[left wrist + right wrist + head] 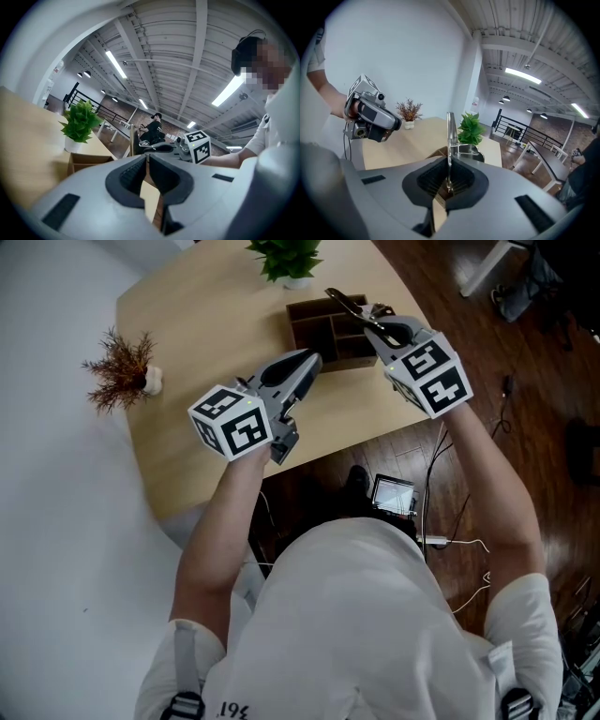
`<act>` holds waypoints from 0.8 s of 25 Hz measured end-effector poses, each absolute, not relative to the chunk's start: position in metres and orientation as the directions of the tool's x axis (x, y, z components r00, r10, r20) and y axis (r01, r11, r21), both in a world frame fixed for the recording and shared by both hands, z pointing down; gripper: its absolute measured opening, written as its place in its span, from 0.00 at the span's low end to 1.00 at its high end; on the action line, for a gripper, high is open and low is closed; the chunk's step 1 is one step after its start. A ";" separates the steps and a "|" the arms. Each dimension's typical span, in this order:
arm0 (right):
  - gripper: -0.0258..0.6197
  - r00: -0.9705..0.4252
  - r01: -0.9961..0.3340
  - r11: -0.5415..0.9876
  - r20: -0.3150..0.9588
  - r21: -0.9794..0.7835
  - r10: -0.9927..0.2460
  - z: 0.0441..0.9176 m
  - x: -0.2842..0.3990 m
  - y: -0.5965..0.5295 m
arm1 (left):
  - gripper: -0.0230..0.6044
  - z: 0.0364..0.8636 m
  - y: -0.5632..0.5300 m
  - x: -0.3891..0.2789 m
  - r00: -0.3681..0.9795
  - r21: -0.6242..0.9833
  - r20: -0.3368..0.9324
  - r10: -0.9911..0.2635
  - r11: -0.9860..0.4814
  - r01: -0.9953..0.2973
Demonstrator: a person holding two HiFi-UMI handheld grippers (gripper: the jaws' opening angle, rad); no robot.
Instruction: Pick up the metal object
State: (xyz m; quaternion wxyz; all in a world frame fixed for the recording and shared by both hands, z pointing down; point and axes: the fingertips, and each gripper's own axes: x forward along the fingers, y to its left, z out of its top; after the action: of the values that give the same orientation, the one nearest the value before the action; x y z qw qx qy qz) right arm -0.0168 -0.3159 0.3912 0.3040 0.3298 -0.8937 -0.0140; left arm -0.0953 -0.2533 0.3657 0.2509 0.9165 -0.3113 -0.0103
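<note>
The metal object (345,306) is a long thin utensil with a flat handle. My right gripper (373,326) is shut on it and holds it in the air above the wooden organizer box (314,341). In the right gripper view the metal object (450,133) stands upright out of the right gripper (449,161), with a wider metal part beside the handle. My left gripper (312,359) hovers over the table just left of the box, shut with nothing in it. From the left gripper view, the left gripper (146,158) points at the right gripper's cube (198,146).
The light wooden table (197,324) carries a green potted plant (286,261) at its far edge and a dried reddish plant (122,371) in a small white pot at its left edge. Cables and a small device (392,493) lie on the dark floor under the table.
</note>
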 end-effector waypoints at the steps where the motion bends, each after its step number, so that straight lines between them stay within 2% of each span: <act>1: 0.05 -0.598 -0.583 0.779 0.527 0.230 -0.604 0.388 -0.017 -0.314 | 0.04 0.362 -0.252 -0.096 0.808 0.463 0.133 -0.575 -0.684 -0.563; 20: 0.05 -0.619 -0.635 0.737 0.419 0.230 -0.664 0.324 -0.009 -0.269 | 0.04 0.302 -0.205 -0.101 0.820 0.438 0.026 -0.572 -0.731 -0.524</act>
State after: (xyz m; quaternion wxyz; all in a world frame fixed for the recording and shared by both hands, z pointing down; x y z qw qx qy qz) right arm -0.0087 -0.2693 0.3241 0.2448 0.3612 -0.8993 -0.0296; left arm -0.1007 -0.2049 0.3023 0.2180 0.9286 -0.2951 -0.0552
